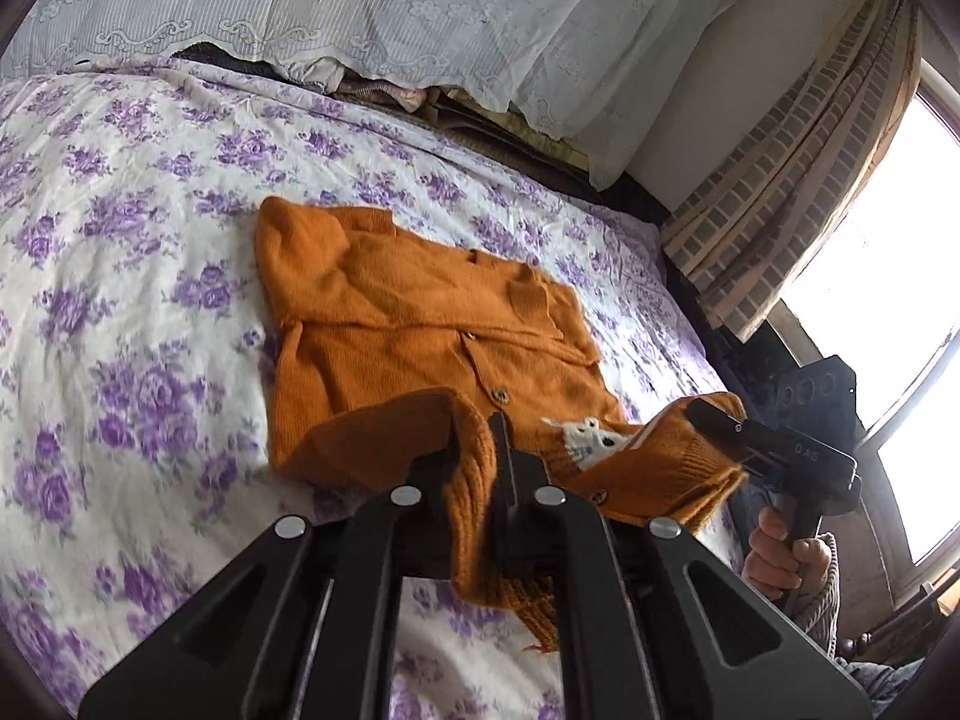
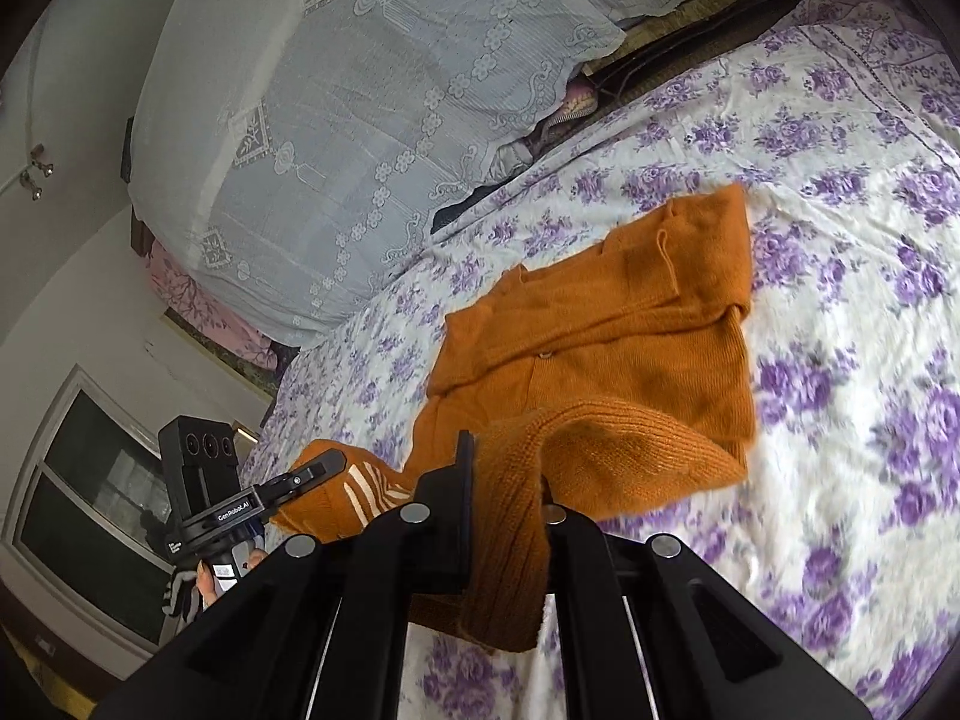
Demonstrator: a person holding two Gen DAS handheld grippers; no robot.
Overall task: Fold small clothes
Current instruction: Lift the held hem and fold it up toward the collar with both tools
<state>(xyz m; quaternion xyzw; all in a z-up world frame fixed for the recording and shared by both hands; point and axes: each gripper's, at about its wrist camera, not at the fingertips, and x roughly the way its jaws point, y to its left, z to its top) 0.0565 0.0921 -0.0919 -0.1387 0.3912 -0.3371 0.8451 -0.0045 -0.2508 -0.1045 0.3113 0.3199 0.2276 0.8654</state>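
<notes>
From the left wrist view, the left tool (image 1: 501,450) is clamped tight on the ribbed hem of a small orange cardigan (image 1: 420,336), the knit pinched between its black fingers and draping down in front of the lens. The rest of the cardigan lies spread on the bed (image 1: 120,240), buttons up the front, sleeves already tucked in across the chest, so the bottom edge looks ready to be carried over toward the collar. Off to the right, the right tool (image 1: 711,420) pinches the other hem corner, a hand (image 1: 780,552) wrapped round its handle; holding both corners level should keep the fold straight. A little white embroidered patch (image 1: 585,441) peeks out on the lifted part. The bedspread is thin cotton, cream with purple flowers, a bit wrinkled; behind it sits a pile under a white lace cover (image 1: 420,12), and a checked curtain (image 1: 780,180) hangs by the bright window. Now the right wrist view: the right tool (image 2: 504,480) is closed just as firmly on thick ribbed knit, the hem bunched and folded over its fingers. The cardigan (image 2: 630,324) stretches away on the flowered bed (image 2: 840,360), soft and floppy, its far shoulder rumpled. At left, the left tool (image 2: 318,468) grips its corner, where cream stripes (image 2: 372,492) show on the orange wool.
</notes>
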